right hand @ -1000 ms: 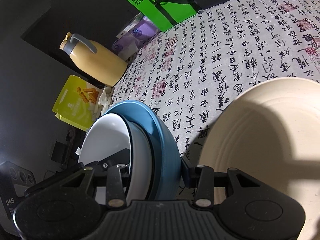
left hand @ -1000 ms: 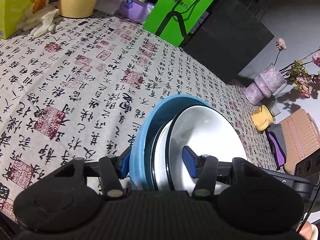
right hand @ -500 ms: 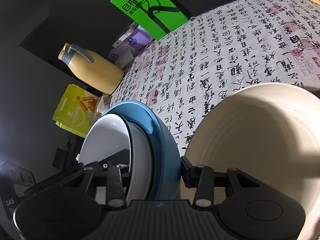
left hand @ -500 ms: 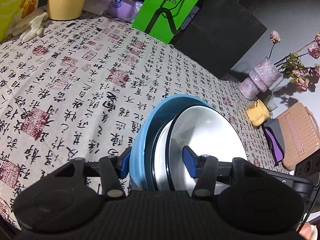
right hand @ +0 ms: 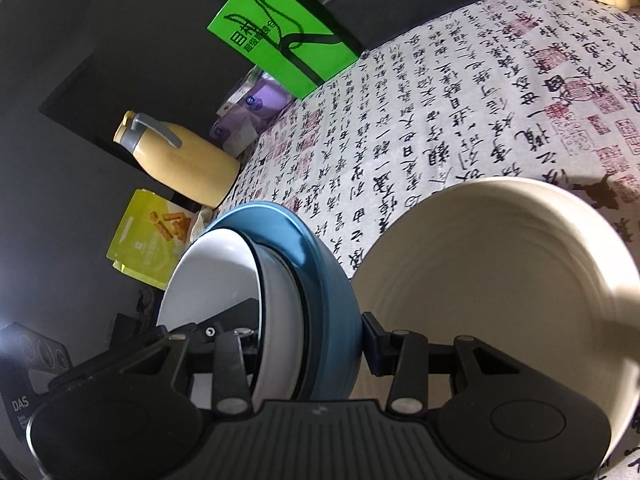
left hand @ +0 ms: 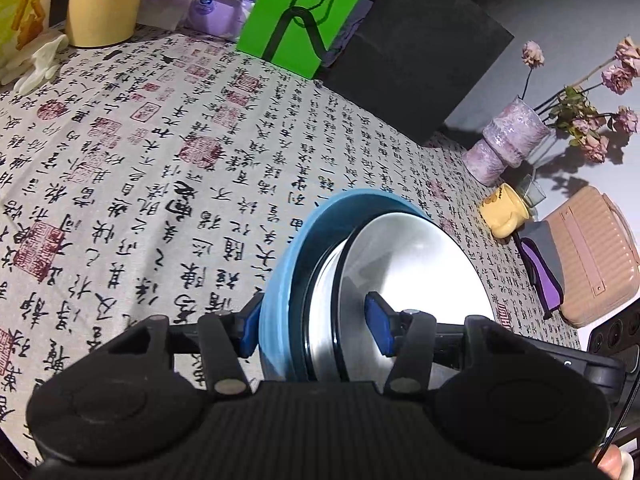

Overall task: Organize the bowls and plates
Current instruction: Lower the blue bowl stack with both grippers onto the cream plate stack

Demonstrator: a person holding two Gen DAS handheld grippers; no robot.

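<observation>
Both claws clamp the same nested stack from opposite sides: left claw point(left hand: 316, 322) and right claw point(right hand: 304, 344) each pinch the blue bowl point(left hand: 280, 280) with the white bowl point(left hand: 416, 268) inside. The cream bowl point(right hand: 492, 292) sits just right of the right claw. Uneven pull could slip the stack or knock it into that bowl.
</observation>
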